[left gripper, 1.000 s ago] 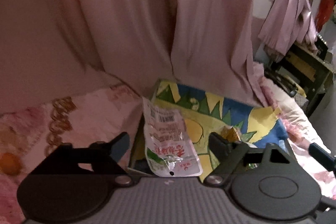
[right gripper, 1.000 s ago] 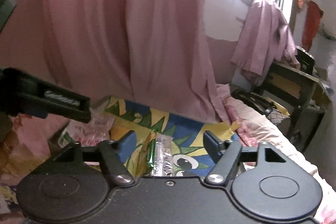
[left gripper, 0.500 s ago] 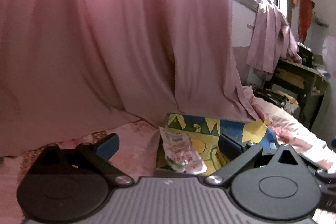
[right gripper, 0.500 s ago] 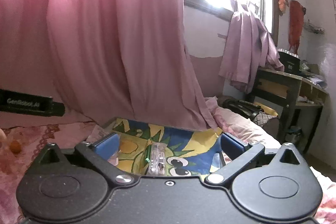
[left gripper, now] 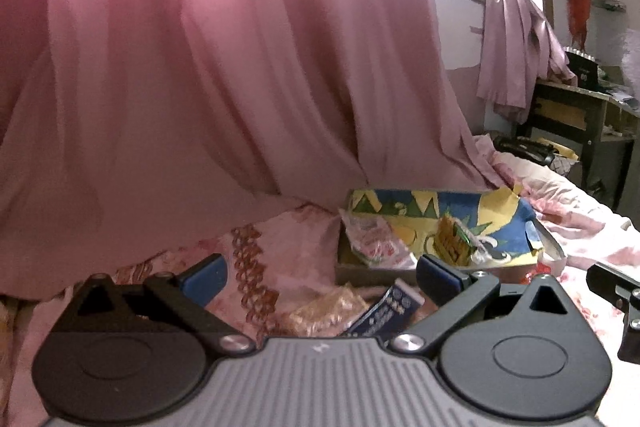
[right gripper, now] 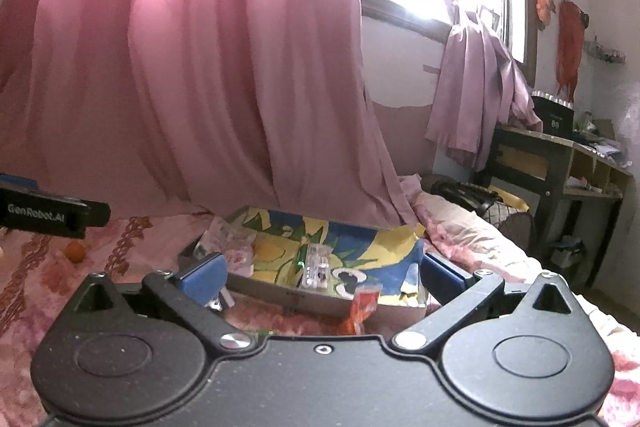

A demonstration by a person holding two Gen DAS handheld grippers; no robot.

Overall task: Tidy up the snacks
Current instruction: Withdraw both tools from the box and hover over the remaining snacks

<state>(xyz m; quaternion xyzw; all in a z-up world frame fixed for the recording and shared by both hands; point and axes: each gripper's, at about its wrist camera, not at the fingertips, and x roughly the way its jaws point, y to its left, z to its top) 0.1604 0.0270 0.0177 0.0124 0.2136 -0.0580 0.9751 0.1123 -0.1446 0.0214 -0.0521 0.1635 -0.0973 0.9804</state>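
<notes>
A shallow box (left gripper: pixel 508 215) lined with blue, yellow and green paper lies on the bed. In it rest a white and red snack packet (left gripper: pixel 376 241) and a brown snack (left gripper: pixel 454 241). In front of it, on the sheet, lie a golden packet (left gripper: pixel 328 311) and a blue packet (left gripper: pixel 390 311). My left gripper (left gripper: pixel 320 279) hangs open and empty, short of the box. The right wrist view shows the box (right gripper: pixel 288 291) holding a clear packet (right gripper: pixel 316 265) and a white and pink packet (right gripper: pixel 236 247), with an orange-red packet (right gripper: pixel 362 311) leaning at its front wall. My right gripper (right gripper: pixel 324 275) is open and empty too.
A pink curtain (right gripper: pixel 200 67) hangs right behind the box. The bed has a pink floral sheet (left gripper: pixel 260 267). A dark desk (right gripper: pixel 560 163) stands at the far right. A small orange ball (right gripper: pixel 74 251) lies on the sheet at the left, below the left gripper's side (right gripper: pixel 52 215).
Both grippers have drawn back from the box and risen a little, and their jaws have spread wider. The packets that were between the fingers now lie in the box.
</notes>
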